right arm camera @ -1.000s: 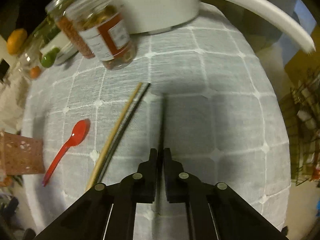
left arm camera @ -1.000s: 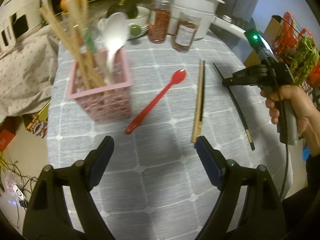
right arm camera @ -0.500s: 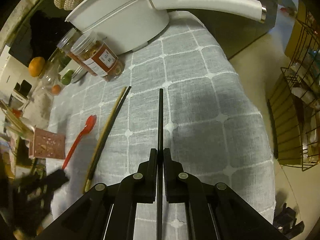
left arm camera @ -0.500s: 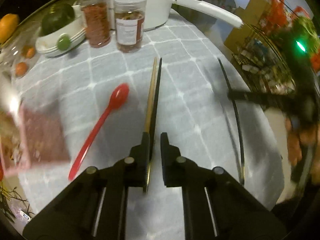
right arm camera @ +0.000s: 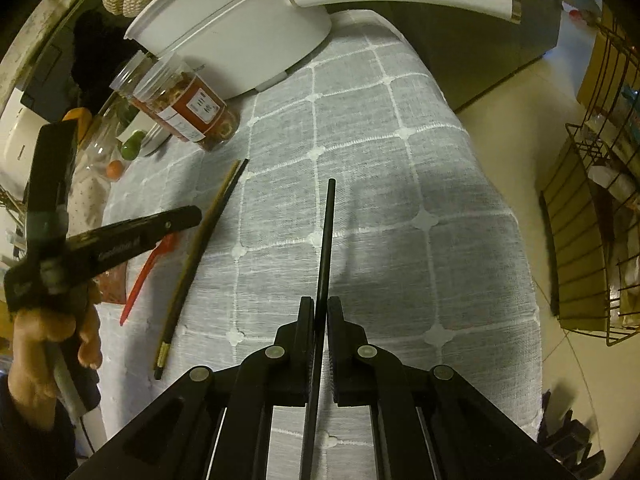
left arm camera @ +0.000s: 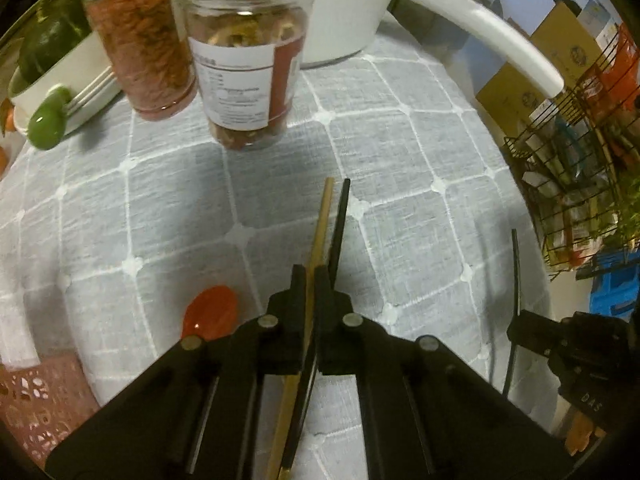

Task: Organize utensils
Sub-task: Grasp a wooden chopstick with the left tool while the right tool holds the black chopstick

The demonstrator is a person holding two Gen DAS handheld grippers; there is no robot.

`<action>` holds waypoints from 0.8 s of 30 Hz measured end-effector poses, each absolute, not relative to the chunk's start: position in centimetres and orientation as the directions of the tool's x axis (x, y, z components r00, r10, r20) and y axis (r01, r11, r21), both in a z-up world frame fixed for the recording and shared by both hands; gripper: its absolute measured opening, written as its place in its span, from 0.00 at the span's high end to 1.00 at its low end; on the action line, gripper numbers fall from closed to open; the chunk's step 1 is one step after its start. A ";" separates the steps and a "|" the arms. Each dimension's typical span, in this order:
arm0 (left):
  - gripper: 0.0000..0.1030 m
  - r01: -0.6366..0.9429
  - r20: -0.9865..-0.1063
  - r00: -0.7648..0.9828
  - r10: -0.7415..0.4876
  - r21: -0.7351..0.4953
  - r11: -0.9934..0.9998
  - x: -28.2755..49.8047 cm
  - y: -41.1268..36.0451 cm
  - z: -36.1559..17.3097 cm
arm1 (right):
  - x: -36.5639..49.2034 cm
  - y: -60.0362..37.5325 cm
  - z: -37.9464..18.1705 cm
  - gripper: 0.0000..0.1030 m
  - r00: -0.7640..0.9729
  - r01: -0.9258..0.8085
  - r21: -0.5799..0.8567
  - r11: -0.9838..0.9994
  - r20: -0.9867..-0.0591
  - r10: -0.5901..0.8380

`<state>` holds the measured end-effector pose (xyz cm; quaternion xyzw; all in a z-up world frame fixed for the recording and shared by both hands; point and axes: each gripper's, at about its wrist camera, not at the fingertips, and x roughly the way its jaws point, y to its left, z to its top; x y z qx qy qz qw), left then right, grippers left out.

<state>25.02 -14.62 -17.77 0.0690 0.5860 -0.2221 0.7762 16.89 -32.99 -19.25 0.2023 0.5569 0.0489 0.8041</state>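
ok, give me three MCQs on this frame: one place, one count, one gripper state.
1. In the left wrist view, where does the spoon lie relative to the chopstick pair?
A) left
B) right
C) across it

2. How many jars stand by the pot?
A) one
B) two
C) four

3. The right hand-held gripper is:
A) open, empty
B) shut on a fork
C) shut on a black chopstick

Answers:
1 A, its red bowl shows left of the sticks.
2 B, two jars stand side by side.
3 C, the fingers pinch the black stick.

Both wrist views overlook the same tablecloth [left arm camera: 400,208] closely.
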 end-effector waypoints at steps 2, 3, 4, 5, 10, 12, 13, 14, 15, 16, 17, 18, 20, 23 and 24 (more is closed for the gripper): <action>0.96 0.437 -0.947 0.204 -0.247 -0.137 0.889 25.2 -14.9 -18.0 | 16.9 -33.1 -19.3 0.94 0.375 0.150 0.383 0.912 -0.875 0.306; 0.96 0.441 -0.950 0.202 -0.239 -0.130 0.888 25.2 -15.0 -18.1 | 17.0 -33.2 -19.4 0.94 0.375 0.152 0.385 0.910 -0.874 0.308; 0.96 0.444 -0.950 0.207 -0.235 -0.123 0.887 25.1 -15.1 -18.0 | 17.0 -33.3 -19.4 0.94 0.376 0.154 0.386 0.910 -0.874 0.307; 0.96 0.450 -0.950 0.210 -0.229 -0.114 0.885 25.1 -15.4 -18.0 | 17.0 -33.3 -19.4 0.94 0.376 0.156 0.386 0.909 -0.874 0.307; 0.93 0.471 -0.967 0.184 -0.176 -0.071 0.879 25.2 -16.1 -18.3 | 16.9 -33.6 -19.6 0.94 0.375 0.164 0.390 0.906 -0.874 0.309; 0.93 0.465 -0.972 0.170 -0.161 -0.065 0.883 25.3 -16.4 -18.4 | 16.8 -33.5 -19.6 0.94 0.374 0.164 0.390 0.906 -0.875 0.308; 0.93 0.466 -0.974 0.167 -0.154 -0.060 0.883 25.3 -16.4 -18.4 | 16.7 -33.5 -19.5 0.94 0.375 0.164 0.390 0.906 -0.874 0.308; 0.93 0.468 -0.976 0.163 -0.145 -0.052 0.882 25.2 -16.5 -18.4 | 16.6 -33.5 -19.5 0.94 0.376 0.163 0.390 0.906 -0.874 0.309; 0.93 0.470 -0.977 0.163 -0.139 -0.047 0.881 25.2 -16.5 -18.4 | 16.6 -33.4 -19.4 0.94 0.378 0.161 0.391 0.906 -0.873 0.309; 0.93 0.472 -0.977 0.166 -0.133 -0.040 0.881 25.0 -16.5 -18.3 | 16.5 -33.3 -19.3 0.94 0.380 0.158 0.391 0.907 -0.872 0.310; 0.92 0.472 -0.977 0.172 -0.124 -0.029 0.881 24.8 -16.7 -18.3 | 16.4 -33.2 -19.2 0.94 0.380 0.154 0.390 0.908 -0.872 0.309; 0.92 0.464 -0.976 0.178 -0.126 -0.030 0.885 24.6 -16.9 -18.4 | 16.3 -33.1 -19.1 0.94 0.382 0.151 0.389 0.909 -0.871 0.310; 0.93 0.437 -0.970 0.188 -0.154 -0.058 0.898 24.0 -16.4 -18.2 | 16.0 -32.9 -18.8 0.94 0.387 0.149 0.393 0.907 -0.868 0.312; 0.93 0.411 -0.959 0.212 -0.188 -0.088 0.908 22.9 -15.3 -17.4 | 15.6 -32.8 -18.2 0.94 0.401 0.153 0.410 0.899 -0.858 0.322; 0.93 0.409 -0.953 0.232 -0.195 -0.086 0.908 22.3 -14.7 -16.6 | 15.3 -32.7 -17.7 0.94 0.412 0.153 0.420 0.895 -0.850 0.328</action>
